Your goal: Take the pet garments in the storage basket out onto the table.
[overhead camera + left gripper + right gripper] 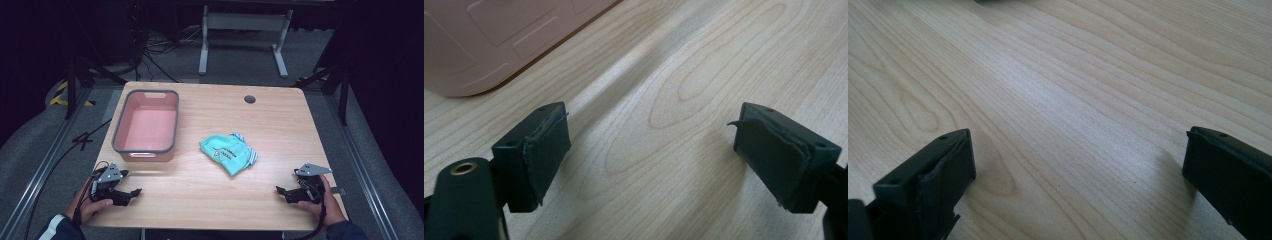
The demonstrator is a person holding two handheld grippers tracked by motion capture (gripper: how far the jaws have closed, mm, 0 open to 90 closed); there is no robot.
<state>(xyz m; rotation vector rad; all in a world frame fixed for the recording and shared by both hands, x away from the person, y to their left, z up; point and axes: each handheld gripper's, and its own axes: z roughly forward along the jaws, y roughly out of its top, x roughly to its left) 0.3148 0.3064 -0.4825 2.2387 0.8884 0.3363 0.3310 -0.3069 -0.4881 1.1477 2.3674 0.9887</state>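
both hand-held grippers — left hand-held gripper [134,192], right hand-held gripper [280,190] — jaws apart, empty, flanking teal cloth [228,152].

Bare wood is lying open across the table [280,120] between the left gripper [136,192] and right gripper [278,189]. The pink bin [146,126] is blocking the way at twelve o'clock from the left gripper; the teal cloth [229,152] is sitting at eleven o'clock from the right one.

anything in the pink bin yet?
No. In the high view the pink bin shows a bare floor, and the teal cloth lies on the table.
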